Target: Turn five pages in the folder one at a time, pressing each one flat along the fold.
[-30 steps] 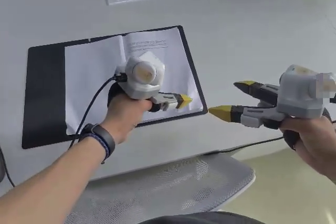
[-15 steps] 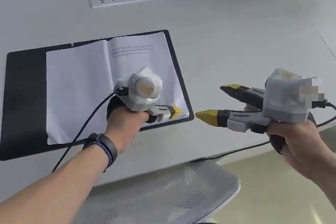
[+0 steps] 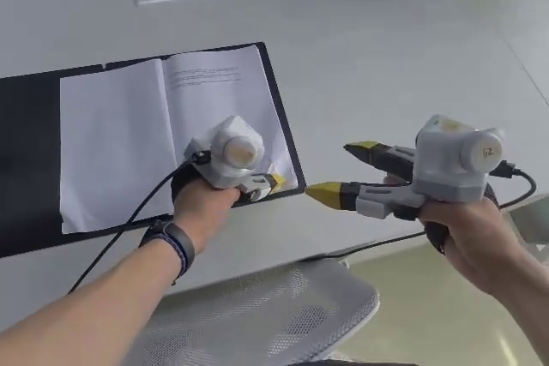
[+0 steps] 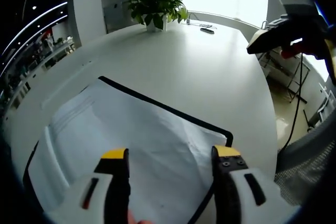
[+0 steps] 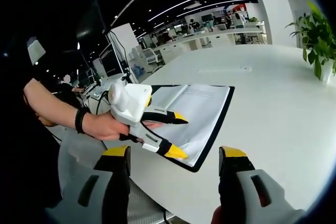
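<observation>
Facing the folder's [image 3: 26,169] near-right corner, the left claw [image 4: 170,153] is held released; the right claw [image 3: 339,171] is held released too, off the folder's right edge.

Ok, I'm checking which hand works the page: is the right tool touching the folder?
Apart. The head view shows the right tool held to the right of the folder, open, with a strip of white table between them.
</observation>
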A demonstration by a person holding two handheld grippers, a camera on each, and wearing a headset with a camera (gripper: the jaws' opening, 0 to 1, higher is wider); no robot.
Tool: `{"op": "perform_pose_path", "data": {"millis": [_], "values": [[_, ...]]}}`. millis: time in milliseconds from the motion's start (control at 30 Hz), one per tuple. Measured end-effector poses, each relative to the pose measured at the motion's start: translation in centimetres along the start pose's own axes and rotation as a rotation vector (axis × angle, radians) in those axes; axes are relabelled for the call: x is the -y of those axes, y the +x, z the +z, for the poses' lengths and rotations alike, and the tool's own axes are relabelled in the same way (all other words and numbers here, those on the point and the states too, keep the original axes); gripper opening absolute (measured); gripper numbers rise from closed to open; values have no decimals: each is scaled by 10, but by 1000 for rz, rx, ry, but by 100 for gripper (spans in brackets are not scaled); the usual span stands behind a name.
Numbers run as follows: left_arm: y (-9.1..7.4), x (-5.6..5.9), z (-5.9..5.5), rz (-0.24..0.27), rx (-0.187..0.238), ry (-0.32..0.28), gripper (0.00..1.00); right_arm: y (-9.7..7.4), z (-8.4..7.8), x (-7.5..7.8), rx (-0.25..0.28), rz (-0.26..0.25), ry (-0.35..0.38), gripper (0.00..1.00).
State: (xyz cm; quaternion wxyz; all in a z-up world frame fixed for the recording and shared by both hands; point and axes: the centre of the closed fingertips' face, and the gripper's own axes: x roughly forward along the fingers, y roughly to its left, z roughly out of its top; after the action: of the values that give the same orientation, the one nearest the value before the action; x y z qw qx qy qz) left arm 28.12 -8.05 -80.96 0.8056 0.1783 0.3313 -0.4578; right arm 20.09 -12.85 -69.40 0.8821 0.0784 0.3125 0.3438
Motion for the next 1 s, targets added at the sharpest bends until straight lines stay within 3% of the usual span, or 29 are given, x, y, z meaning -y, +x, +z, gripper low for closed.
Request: {"op": "perform_pose_path", "data": {"millis": [500,1000], "values": [[0,-8,1,-7,14,-22,55,15,-3,7,2,26,29,65],[-8,-2,5,-11,14,-25,53,61,12,24,20,80,98,62]]}}
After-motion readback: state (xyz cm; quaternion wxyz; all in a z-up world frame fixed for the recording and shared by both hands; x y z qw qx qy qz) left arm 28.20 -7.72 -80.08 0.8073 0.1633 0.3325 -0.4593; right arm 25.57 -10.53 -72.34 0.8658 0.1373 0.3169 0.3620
